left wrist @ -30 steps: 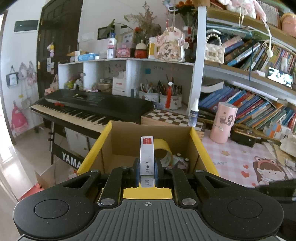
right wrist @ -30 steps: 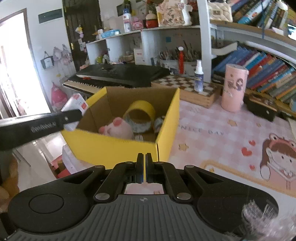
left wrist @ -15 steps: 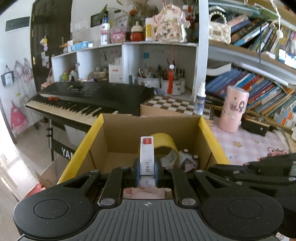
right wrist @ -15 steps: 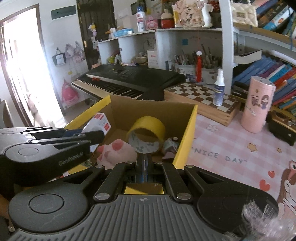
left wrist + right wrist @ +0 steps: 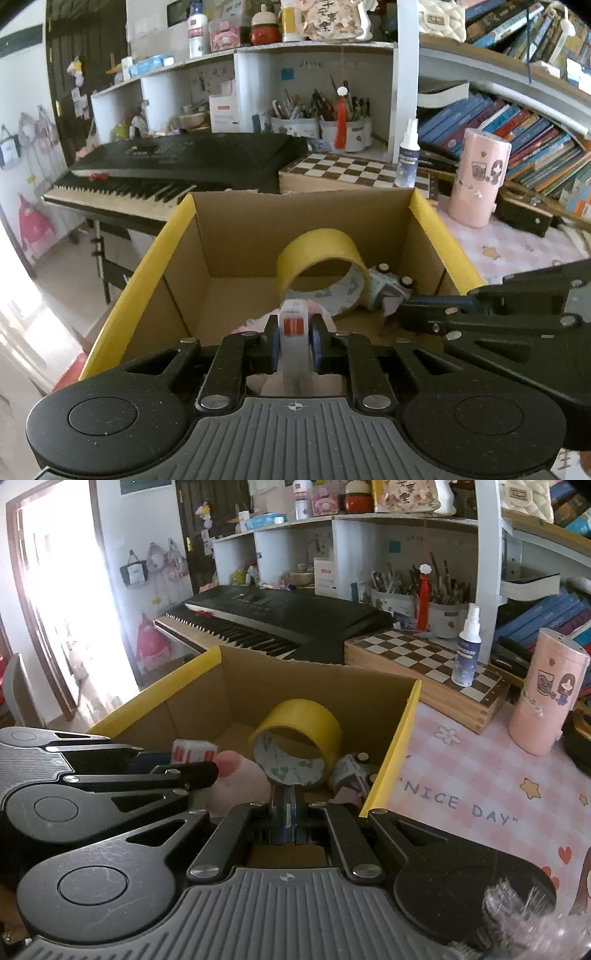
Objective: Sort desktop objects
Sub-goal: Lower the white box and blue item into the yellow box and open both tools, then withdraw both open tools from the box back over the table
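Observation:
A yellow-edged cardboard box [image 5: 173, 236] [image 5: 395, 738] stands at the table's left end. Inside lie a yellow tape roll [image 5: 321, 258] [image 5: 295, 731], a pink plush toy [image 5: 236, 775] and a small grey item [image 5: 388, 288]. My left gripper [image 5: 293, 332] is shut on a small white box with a red label [image 5: 293, 325] [image 5: 192, 751], held inside the cardboard box just above the plush. My right gripper [image 5: 286, 805] is shut and holds something thin and blue over the box's near edge, beside the left gripper [image 5: 110, 775].
A black keyboard [image 5: 177, 162] stands behind the box. A chessboard case [image 5: 351, 173], a spray bottle [image 5: 408, 155] and a pink cylinder [image 5: 478, 177] stand on the pink table mat [image 5: 480, 794]. Bookshelves fill the right.
Both grippers moved forward and down over the box. The white box in my left gripper now tips down into the box. The right gripper closed in beside the left.

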